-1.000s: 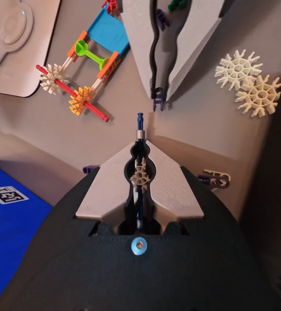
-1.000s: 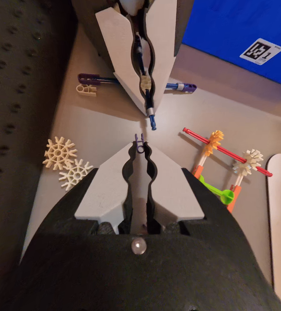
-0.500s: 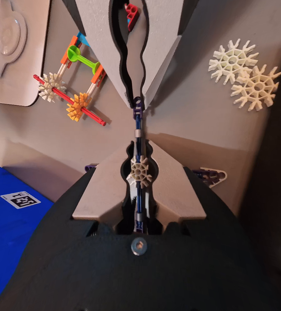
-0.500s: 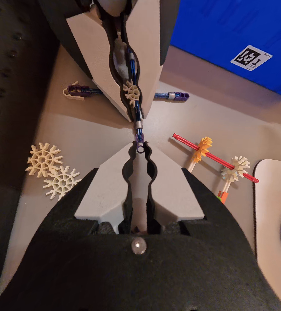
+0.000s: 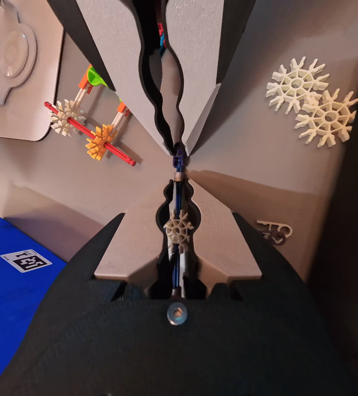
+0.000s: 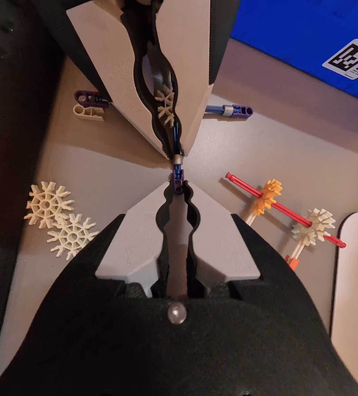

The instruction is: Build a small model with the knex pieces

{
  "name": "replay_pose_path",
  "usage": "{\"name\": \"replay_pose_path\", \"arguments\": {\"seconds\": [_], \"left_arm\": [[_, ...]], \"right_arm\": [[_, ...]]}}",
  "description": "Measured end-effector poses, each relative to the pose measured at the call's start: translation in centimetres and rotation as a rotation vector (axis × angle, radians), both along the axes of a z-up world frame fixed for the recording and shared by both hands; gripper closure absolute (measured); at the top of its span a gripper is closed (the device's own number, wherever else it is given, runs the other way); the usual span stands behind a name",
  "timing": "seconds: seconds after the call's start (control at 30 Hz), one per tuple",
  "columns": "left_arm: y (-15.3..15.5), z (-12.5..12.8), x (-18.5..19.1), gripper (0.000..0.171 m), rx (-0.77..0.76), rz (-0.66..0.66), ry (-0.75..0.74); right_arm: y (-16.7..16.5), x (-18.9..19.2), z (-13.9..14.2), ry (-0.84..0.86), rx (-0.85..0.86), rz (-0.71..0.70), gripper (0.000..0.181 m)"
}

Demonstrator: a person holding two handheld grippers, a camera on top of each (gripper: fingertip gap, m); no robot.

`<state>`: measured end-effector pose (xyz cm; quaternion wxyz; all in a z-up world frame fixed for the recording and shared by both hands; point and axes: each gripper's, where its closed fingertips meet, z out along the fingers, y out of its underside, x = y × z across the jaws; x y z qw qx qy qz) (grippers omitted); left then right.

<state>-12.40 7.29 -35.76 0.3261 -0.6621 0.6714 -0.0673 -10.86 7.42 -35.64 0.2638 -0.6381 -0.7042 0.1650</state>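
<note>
My left gripper (image 5: 179,182) is shut on a dark blue rod (image 5: 177,199) that carries a cream snowflake connector (image 5: 178,230) and a silver sleeve (image 5: 178,176) near its tip. My right gripper (image 6: 177,182) is shut on a small purple connector (image 6: 178,186). The two grippers face each other tip to tip above the tan table. The rod's tip sits in the purple connector (image 5: 178,159). The right wrist view shows the left gripper (image 6: 176,155) coming from above with the rod (image 6: 176,132) and snowflake (image 6: 166,107).
Two large cream snowflake connectors (image 5: 311,107) lie together on the table (image 5: 238,160). A built frame with a red rod, orange and cream connectors (image 5: 88,128) lies near a white board (image 5: 13,64). A blue box (image 5: 2,300) and loose purple and cream pieces (image 6: 88,105) lie beside the left gripper. Left and right tips are no more than a few centimetres apart.
The two grippers have closed the gap between them. The rod's tip, apart from the purple connector a second ago, now sits in it.
</note>
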Motion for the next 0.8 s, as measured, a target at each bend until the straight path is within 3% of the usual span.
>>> {"name": "replay_pose_path", "arguments": {"seconds": [0.23,0.8], "left_arm": [[-0.1,2.0,1.1,0.171,0.026,-0.03,-0.11],[0.4,0.4,1.4,0.171,0.061,0.016,-0.043]], "right_arm": [[0.0,0.0,-0.1,-0.08,-0.046,0.009,0.175],[-0.1,-0.1,-0.4,-0.182,-0.09,0.039,0.175]]}}
